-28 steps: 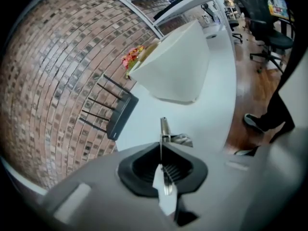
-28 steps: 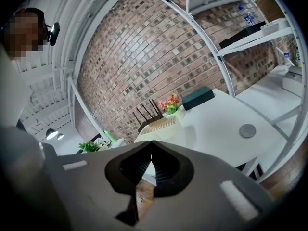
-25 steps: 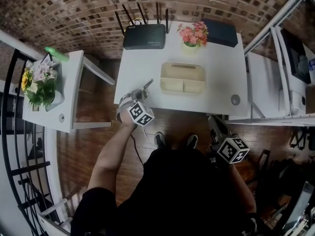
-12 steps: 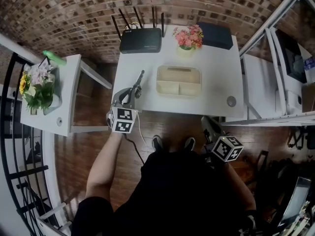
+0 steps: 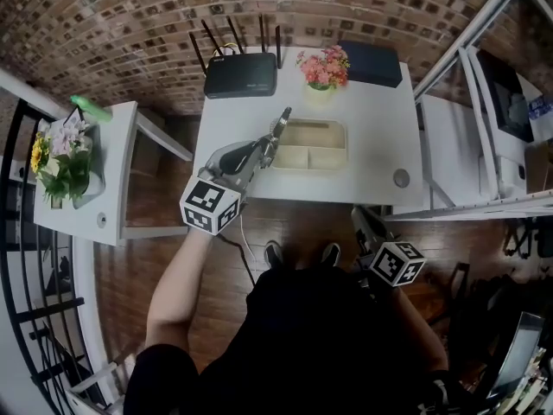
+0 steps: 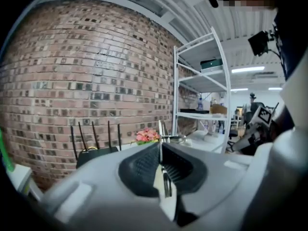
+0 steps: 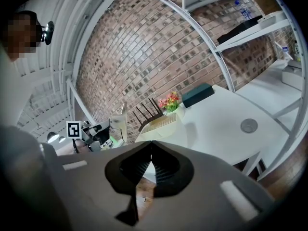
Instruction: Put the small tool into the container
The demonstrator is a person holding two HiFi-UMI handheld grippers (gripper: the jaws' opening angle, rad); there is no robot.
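The left gripper (image 5: 264,148) has just carried the slender grey metal tool (image 5: 278,124) up off the white table (image 5: 380,128) and swung it toward the cream plastic container (image 5: 344,126), a tray with one long compartment at the back and two smaller ones at the front. In the left gripper view its fingers (image 6: 144,165) are pressed tight on the tool (image 6: 160,129), whose thin end sticks out past them. From the head view that end now hangs over the container's left wall, near its back-left corner. We judge the pickup done and the carry nearly over. What remains is to bring the tool fully above a compartment and let it go.

A second ago the same gripper sat low at the table's near-left corner, with the tool down at the surface. Half a second ago it was lifted there, well short of the container. Now it is higher, turned, and at the container's left side. The container has not shifted on the table.

The right gripper (image 7: 151,146) has kept its place off the table's near edge, its jaws together with nothing between them.
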